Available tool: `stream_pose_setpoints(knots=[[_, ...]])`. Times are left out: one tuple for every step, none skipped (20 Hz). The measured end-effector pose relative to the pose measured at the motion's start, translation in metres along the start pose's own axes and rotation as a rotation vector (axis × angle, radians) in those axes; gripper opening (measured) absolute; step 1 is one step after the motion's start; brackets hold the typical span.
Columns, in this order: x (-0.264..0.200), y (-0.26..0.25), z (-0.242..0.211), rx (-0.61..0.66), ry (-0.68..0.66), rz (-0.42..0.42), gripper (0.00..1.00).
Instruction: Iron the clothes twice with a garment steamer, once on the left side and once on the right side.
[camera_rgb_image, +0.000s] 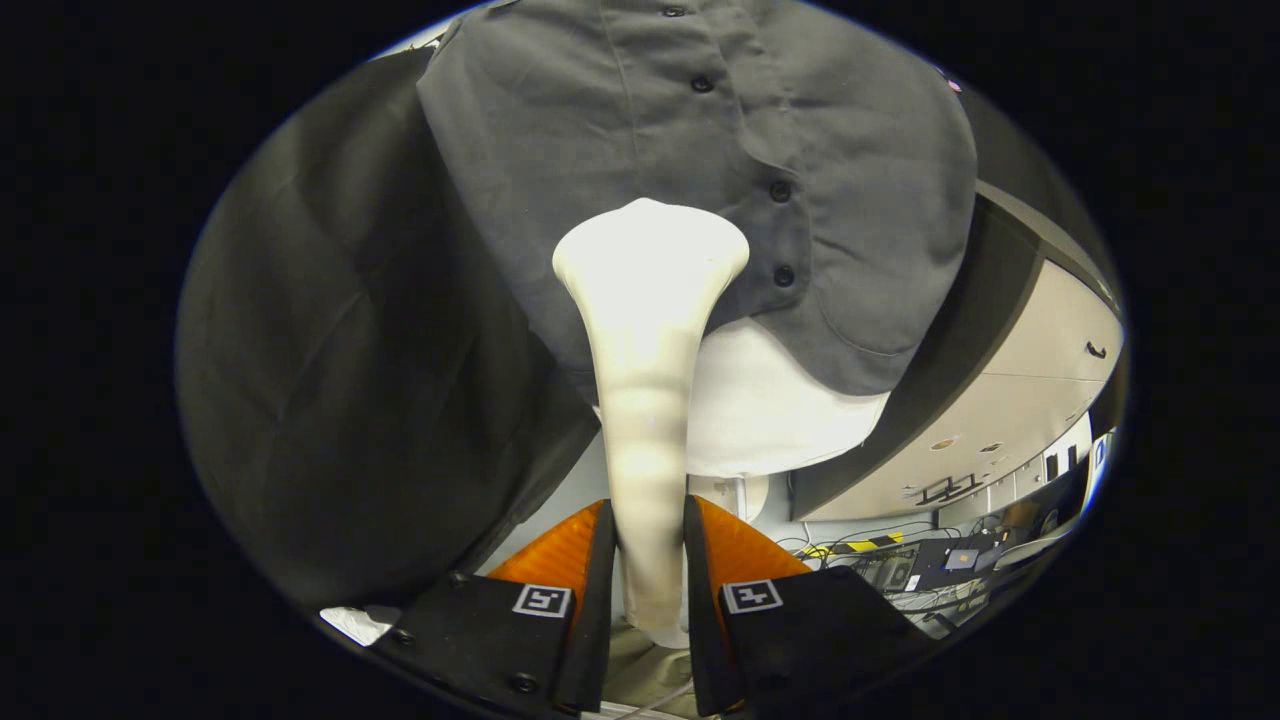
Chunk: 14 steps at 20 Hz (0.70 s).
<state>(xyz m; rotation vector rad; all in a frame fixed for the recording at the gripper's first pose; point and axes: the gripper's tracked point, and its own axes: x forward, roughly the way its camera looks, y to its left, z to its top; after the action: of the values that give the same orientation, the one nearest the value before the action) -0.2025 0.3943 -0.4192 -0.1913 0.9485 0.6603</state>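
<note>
A black cloth wall (350, 400) takes up the space to the left of and behind everything else. In front of it hangs a dark grey shirt (560, 130), its button placket running down the middle, with four dark buttons (780, 190) in a line. Below the shirt's curved hem a white garment (770, 410) shows, layered under it. Off to the right, past the shirt, a pale panelled wall or ceiling (1030, 390) slopes away, and under it lies a clutter of cables and equipment (930, 565). The garment steamer (648, 330), a cream wand with a flared head, rises from between the fingers; its head lies against the shirt just left of the placket, near the hem. The gripper (650, 560) has both fingers clamped on the steamer's handle.
</note>
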Motion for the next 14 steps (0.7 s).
stream_pose_setpoints(knots=[[-0.008, -0.003, 0.003, 0.005, -0.006, -0.001, 0.41], [-0.018, -0.01, 0.007, 0.009, -0.012, -0.004, 0.41], [-0.027, -0.014, 0.011, 0.013, -0.02, -0.006, 0.41], [-0.033, -0.018, 0.013, 0.017, -0.03, -0.009, 0.41], [-0.039, -0.022, 0.018, 0.021, -0.041, -0.011, 0.41], [-0.045, -0.028, 0.022, 0.025, -0.054, -0.013, 0.41], [-0.052, -0.032, 0.027, 0.028, -0.068, -0.016, 0.41], [-0.059, -0.036, 0.033, 0.031, -0.083, -0.02, 0.41], [-0.067, -0.038, 0.04, 0.035, -0.098, -0.023, 0.41], [-0.073, -0.041, 0.047, 0.039, -0.113, -0.028, 0.41], [-0.08, -0.045, 0.056, 0.045, -0.133, -0.034, 0.41], [-0.086, -0.049, 0.064, 0.049, -0.15, -0.039, 0.41], [-0.092, -0.052, 0.071, 0.054, -0.167, -0.042, 0.41], [-0.099, -0.053, 0.078, 0.058, -0.185, -0.045, 0.41]])
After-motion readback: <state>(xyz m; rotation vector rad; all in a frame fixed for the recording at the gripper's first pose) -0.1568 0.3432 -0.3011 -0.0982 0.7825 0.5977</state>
